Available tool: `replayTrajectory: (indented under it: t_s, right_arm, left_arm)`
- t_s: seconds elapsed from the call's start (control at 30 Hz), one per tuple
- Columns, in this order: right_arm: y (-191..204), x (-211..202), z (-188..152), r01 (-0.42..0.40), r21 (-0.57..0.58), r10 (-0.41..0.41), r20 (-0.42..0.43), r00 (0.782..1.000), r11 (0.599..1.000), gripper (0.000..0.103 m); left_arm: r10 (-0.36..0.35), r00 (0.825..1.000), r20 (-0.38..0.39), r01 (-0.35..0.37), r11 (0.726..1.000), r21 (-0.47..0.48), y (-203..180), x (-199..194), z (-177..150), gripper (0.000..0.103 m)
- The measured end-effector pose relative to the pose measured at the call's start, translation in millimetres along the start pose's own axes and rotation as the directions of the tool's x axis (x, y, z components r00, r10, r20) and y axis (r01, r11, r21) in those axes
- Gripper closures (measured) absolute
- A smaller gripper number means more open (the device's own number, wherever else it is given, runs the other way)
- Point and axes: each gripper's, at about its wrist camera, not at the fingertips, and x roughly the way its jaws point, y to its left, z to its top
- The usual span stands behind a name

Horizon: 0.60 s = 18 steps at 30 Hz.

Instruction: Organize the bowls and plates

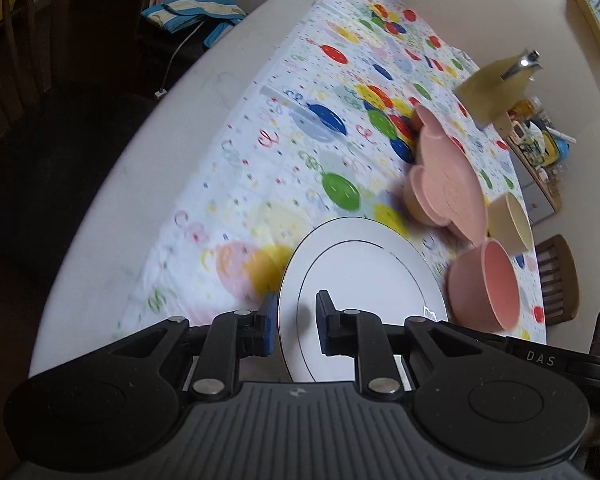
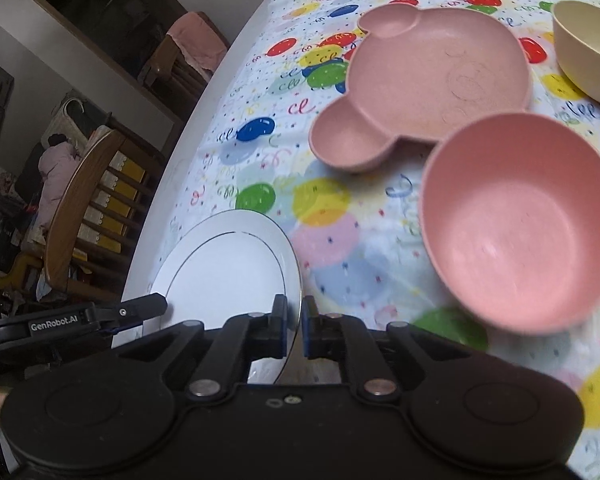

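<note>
- Nearest, the left gripper [image 1: 296,320] has its jaws drawn narrow around the rim of a white plate [image 1: 364,276] with a thin dark ring; one pad sits outside the edge, the other on the plate's face
- The right gripper [image 2: 295,326] is pinched nearly closed on the same white plate [image 2: 228,264] at its right rim; the left gripper's black body shows at the plate's left side
- The plate lies at the near edge of a balloon-print tablecloth [image 2: 260,128]
- Just beyond to the right, a pink bowl [image 2: 520,224]; behind it, touching or nearly so, a pink mouse-shaped divided plate [image 2: 428,76]
- Farthest right, a cream bowl [image 2: 588,48]
- A wooden chair [image 2: 88,208] stands beside the table
</note>
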Motion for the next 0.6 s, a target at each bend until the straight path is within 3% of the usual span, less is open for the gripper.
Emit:
replayTrajectory:
  t_s: [0.33,0.6]
  right_arm:
    - [-12,-57,-55,0.001,0.018,-0.001,0.023,1.000,1.000,0.097]
    - [-25,-109,-102,0.031,0.052,-0.035,0.078,0.996,0.998,0.097]
  left_arm:
    - [-0.067,0.997,-0.036,0.070,0.993,0.094,-35,-37,-57,0.084]
    - [-0.117,0.989,-0.096,0.134,0.970,0.203,-74,-52,-97,0.084]
